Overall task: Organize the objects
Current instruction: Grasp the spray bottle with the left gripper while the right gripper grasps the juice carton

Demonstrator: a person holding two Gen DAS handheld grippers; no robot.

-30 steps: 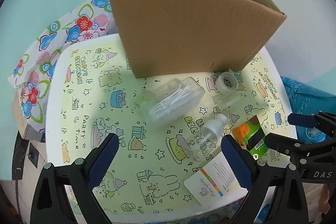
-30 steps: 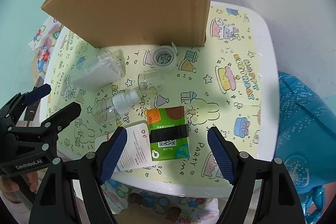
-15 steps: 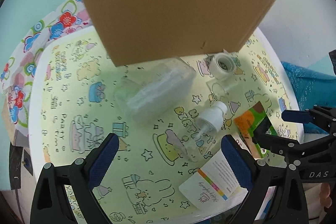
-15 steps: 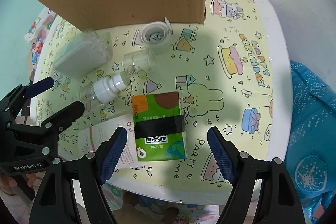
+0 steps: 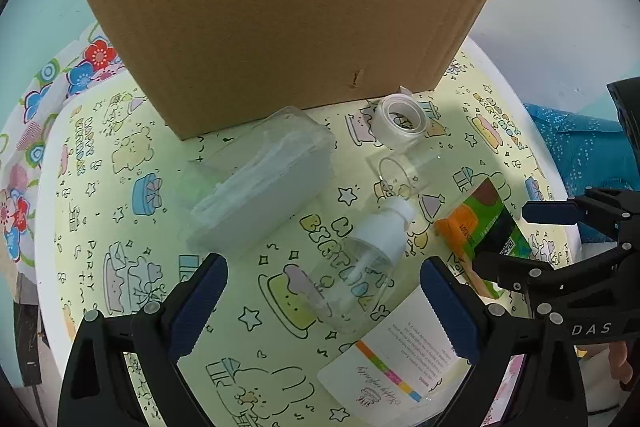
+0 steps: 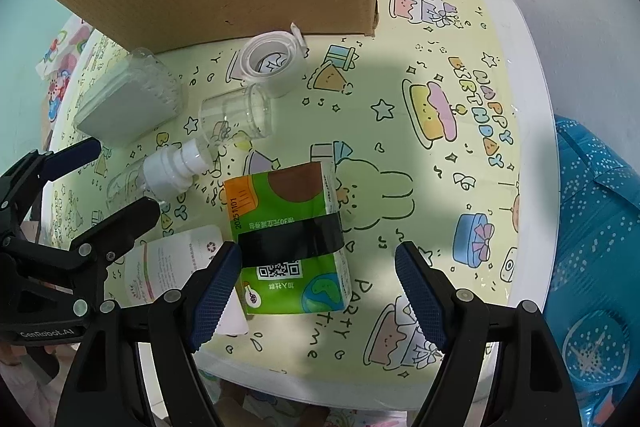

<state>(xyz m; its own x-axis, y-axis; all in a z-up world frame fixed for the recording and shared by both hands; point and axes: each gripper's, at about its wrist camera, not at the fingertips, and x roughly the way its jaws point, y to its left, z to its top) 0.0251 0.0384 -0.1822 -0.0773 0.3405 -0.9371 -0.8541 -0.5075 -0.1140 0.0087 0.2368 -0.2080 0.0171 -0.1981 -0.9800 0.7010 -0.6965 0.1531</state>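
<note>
Clutter lies on a small table covered with a pale yellow birthday-print sheet, all of it in front of a cardboard box that stands at the far side. Just beside the box sits a clear case of cotton swabs and, to its right, a roll of tape. A clear plastic cup lies on its side near the tape roll. In front of the cup a clear spray bottle with a white cap lies flat, and a white card lies near the table's front edge, touching the bottle's base.

The left gripper hangs above the spray bottle with its jaws spread wide – the bottle shows between the blue pads but nothing is pinched. The right gripper points steeply down over a green tissue pack wrapped with a black band. Its jaws are spread too, and the pack lies flat on the sheet beneath – its left edge appears just beside the left pad, well clear of the right one. The pack's left side overlaps the white card. At the table's right a blue dotted cloth shows.
</note>
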